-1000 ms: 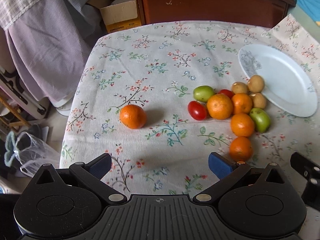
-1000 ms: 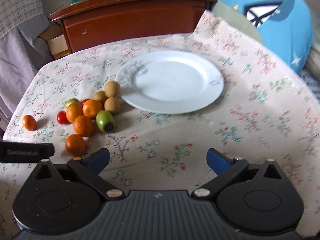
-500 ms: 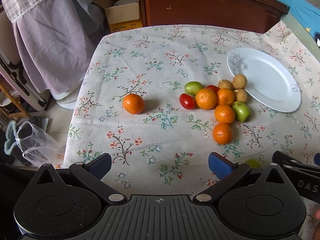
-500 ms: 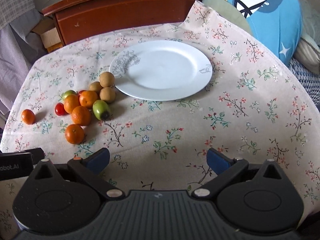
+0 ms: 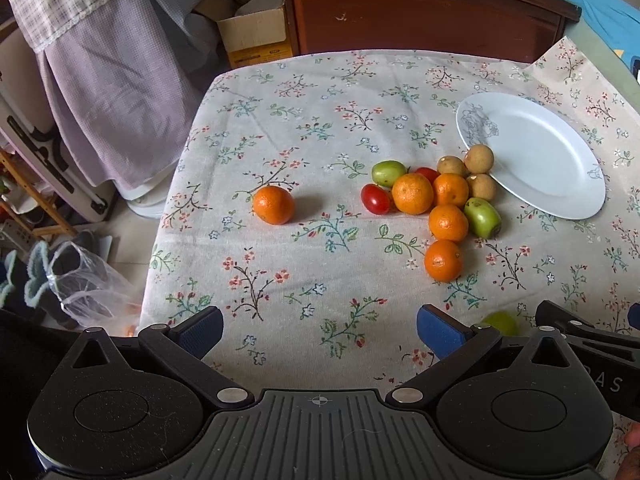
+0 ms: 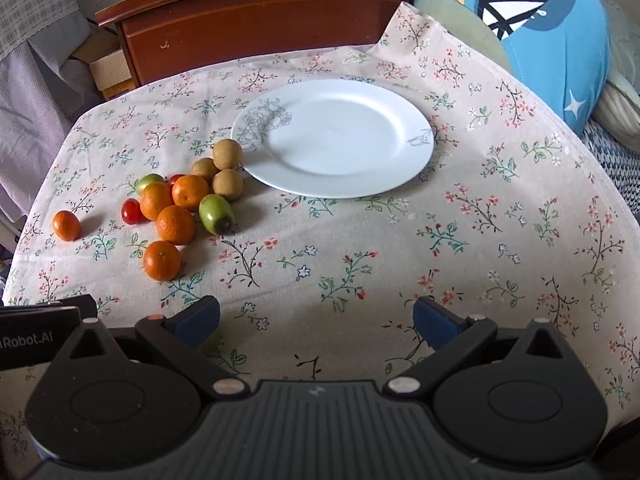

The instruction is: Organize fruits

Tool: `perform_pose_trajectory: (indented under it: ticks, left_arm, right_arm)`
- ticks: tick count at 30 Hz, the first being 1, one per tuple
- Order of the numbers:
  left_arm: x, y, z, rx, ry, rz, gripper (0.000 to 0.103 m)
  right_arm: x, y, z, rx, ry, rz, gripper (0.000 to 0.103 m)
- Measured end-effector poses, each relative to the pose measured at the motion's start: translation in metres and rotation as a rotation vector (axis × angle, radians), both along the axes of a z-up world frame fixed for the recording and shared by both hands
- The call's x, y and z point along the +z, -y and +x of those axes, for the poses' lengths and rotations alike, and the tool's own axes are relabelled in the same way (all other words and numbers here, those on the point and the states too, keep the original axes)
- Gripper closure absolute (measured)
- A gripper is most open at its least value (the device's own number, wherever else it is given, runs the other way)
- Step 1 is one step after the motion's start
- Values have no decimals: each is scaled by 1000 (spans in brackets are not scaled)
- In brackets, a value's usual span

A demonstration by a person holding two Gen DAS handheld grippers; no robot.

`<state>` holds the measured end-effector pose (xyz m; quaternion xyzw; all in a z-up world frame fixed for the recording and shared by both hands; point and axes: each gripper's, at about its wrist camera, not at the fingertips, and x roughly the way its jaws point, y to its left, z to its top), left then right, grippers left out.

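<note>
A white plate lies empty on the floral tablecloth. Left of it sits a cluster of fruit: several oranges, green fruits, red tomatoes and brown round fruits. One orange lies alone further left. Another green fruit peeks out near the front edge. My left gripper is open and empty above the near table edge. My right gripper is open and empty, beside the left one.
A dark wooden cabinet stands behind the table. A cardboard box and draped cloth are at the left. A plastic bag lies on the floor. A blue cushion is at the right.
Both grippers have pulled back and risen from the table, so the fruit and plate look smaller and farther away. Both grippers stay open. No fruit has moved.
</note>
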<state>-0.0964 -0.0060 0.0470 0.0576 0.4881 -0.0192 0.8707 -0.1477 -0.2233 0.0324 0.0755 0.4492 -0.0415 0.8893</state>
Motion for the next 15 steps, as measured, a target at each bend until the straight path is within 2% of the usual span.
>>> perform_pose_trajectory:
  ticks: [8,15]
  left_arm:
    - [1,0,0,12,1,5,0]
    - [2,-2,0,23,0,-1,0]
  right_arm:
    - [-3,-3,2,19,-25,-4,1]
    - [0,-4,2,31,-11,-9,1]
